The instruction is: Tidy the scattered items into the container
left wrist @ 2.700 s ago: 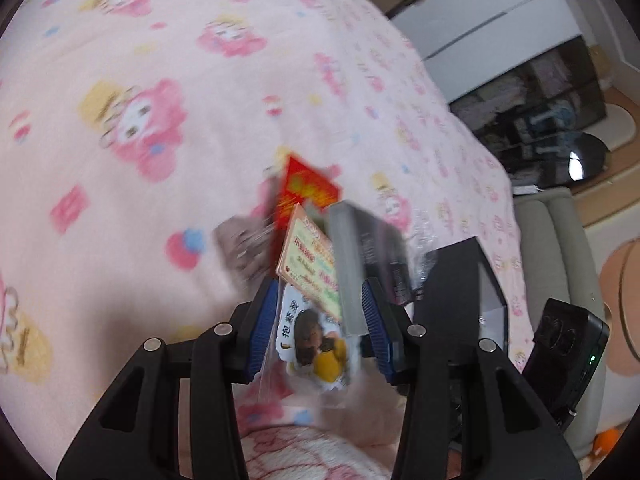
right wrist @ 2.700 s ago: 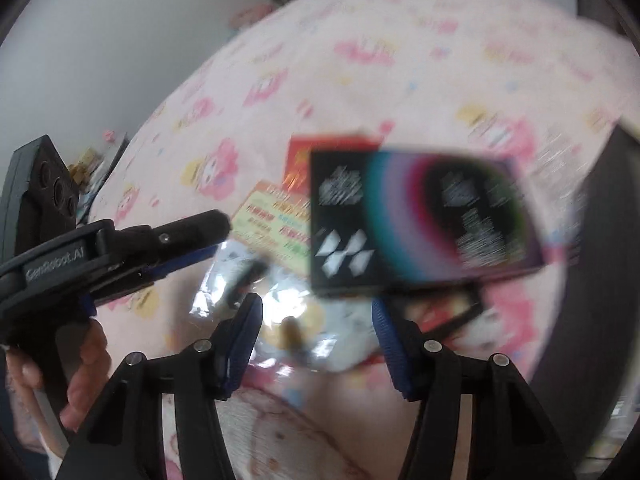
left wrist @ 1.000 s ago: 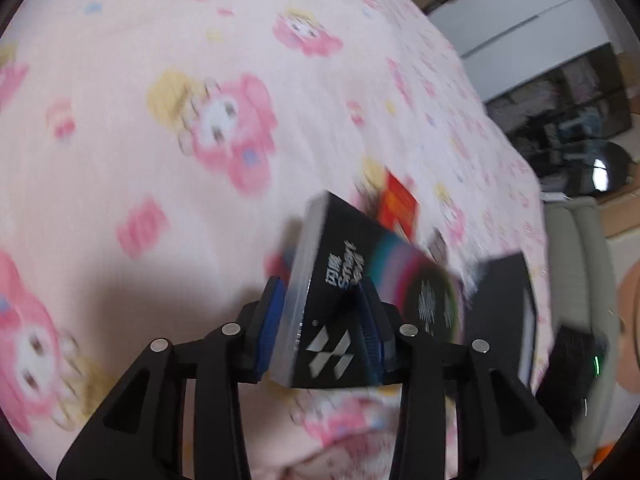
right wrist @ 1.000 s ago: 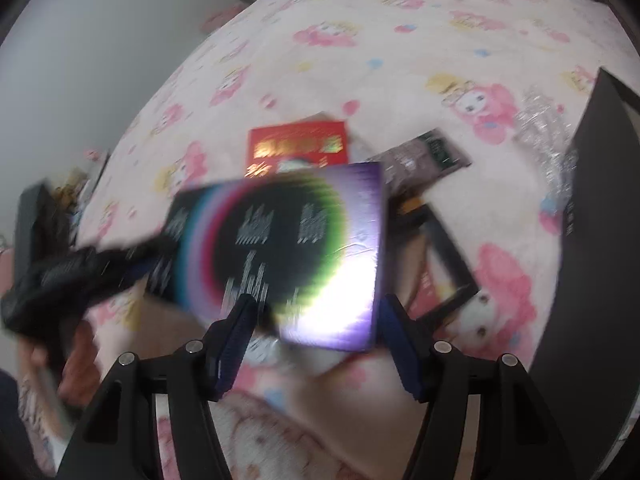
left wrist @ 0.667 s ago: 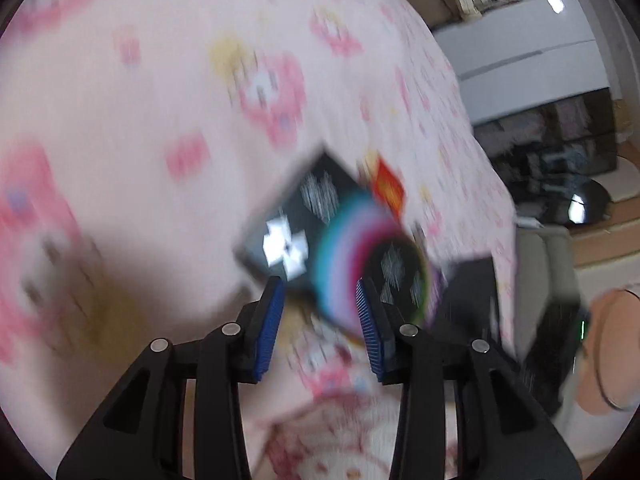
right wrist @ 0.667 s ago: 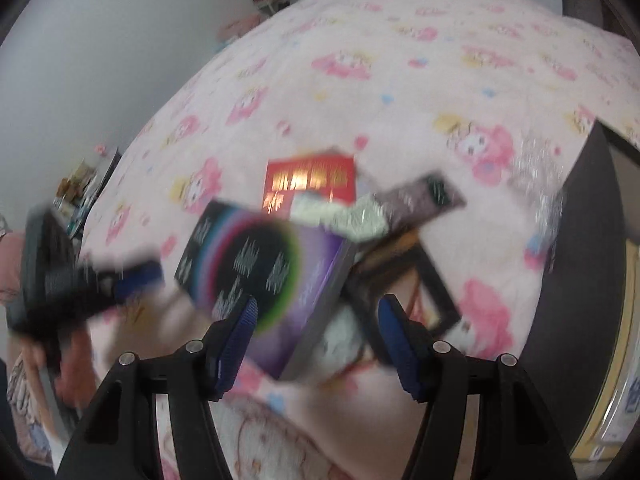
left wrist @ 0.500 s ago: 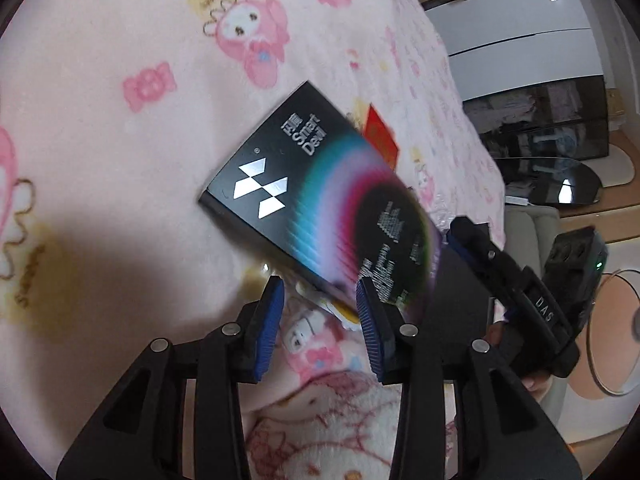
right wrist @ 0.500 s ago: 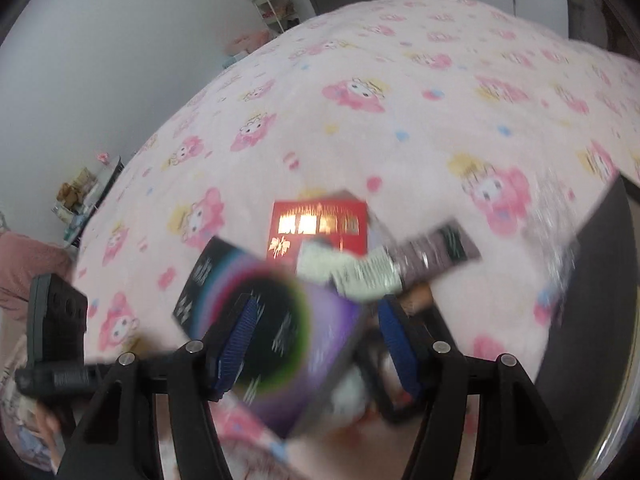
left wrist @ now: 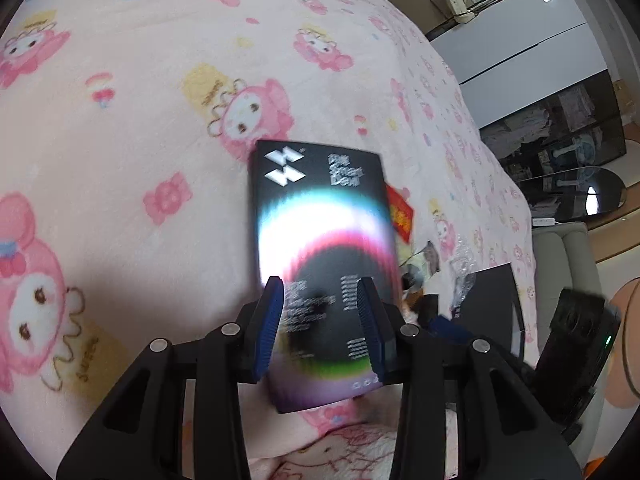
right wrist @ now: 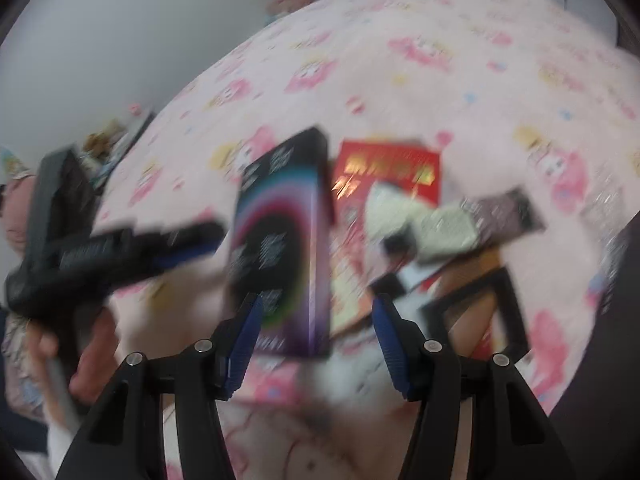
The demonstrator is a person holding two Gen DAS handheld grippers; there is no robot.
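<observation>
A black box with a rainbow ring print (left wrist: pixel 320 248) lies flat on the pink cartoon blanket (left wrist: pixel 120 80); it also shows in the right wrist view (right wrist: pixel 280 240). My left gripper (left wrist: pixel 320 320) is open and hovers over the box's near end, holding nothing. My right gripper (right wrist: pixel 316 336) is open and empty just in front of the box. A red envelope (right wrist: pixel 392 168), a silvery packet (right wrist: pixel 440 224), a dark sachet (right wrist: pixel 508 212) and a black frame (right wrist: pixel 476 312) lie scattered right of the box. The black container's edge (left wrist: pixel 492 308) stands at the right.
The left gripper and the hand holding it (right wrist: pixel 92 248) show at the left of the right wrist view. The right gripper's body (left wrist: pixel 576 344) shows at the right of the left wrist view. A grey sofa (left wrist: pixel 568 264) and dark cabinets (left wrist: pixel 560 136) lie beyond the bed.
The left gripper was shut on the black box, then let it go; the box now lies flat on the blanket. Both grippers have shifted over it; the right view is motion-blurred.
</observation>
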